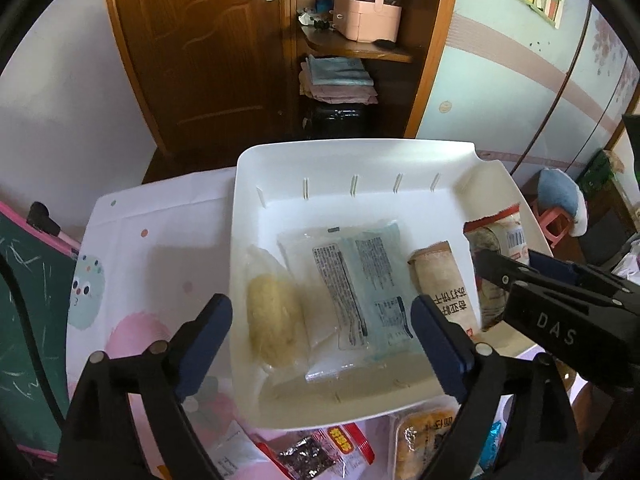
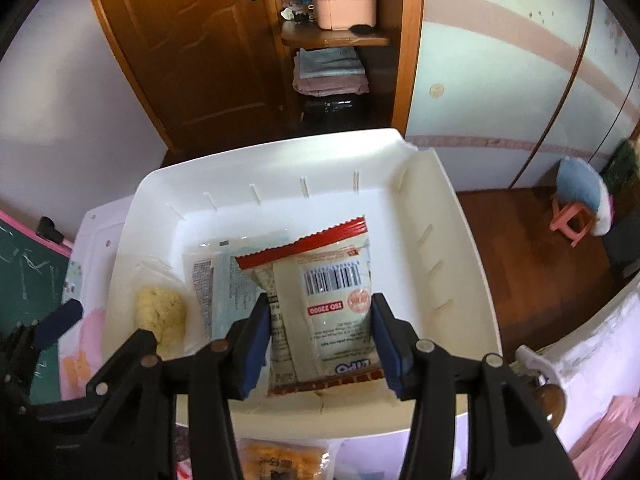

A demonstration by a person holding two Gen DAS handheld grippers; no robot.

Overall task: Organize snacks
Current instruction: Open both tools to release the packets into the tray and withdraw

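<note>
A white plastic bin (image 1: 280, 160) (image 2: 460, 240) stands on the table. In it lie a yellow pastry in clear wrap (image 1: 272, 320) (image 2: 160, 312), a pale blue packet (image 1: 360, 280) (image 2: 224, 280) and a brown cracker packet (image 1: 444, 280). My right gripper (image 2: 320, 340) is shut on a red-edged white snack packet (image 2: 332, 288) and holds it over the bin's right side; the packet shows in the left wrist view (image 1: 500, 248). My left gripper (image 1: 324, 340) is open and empty over the bin's near side.
More snack packets lie on the patterned tablecloth (image 1: 132, 248) in front of the bin: a red packet (image 1: 320, 452) and an orange one (image 1: 424, 436) (image 2: 280, 460). A green chalkboard (image 1: 24, 300) stands at the left. A pink stool (image 2: 572, 216) stands on the floor at right.
</note>
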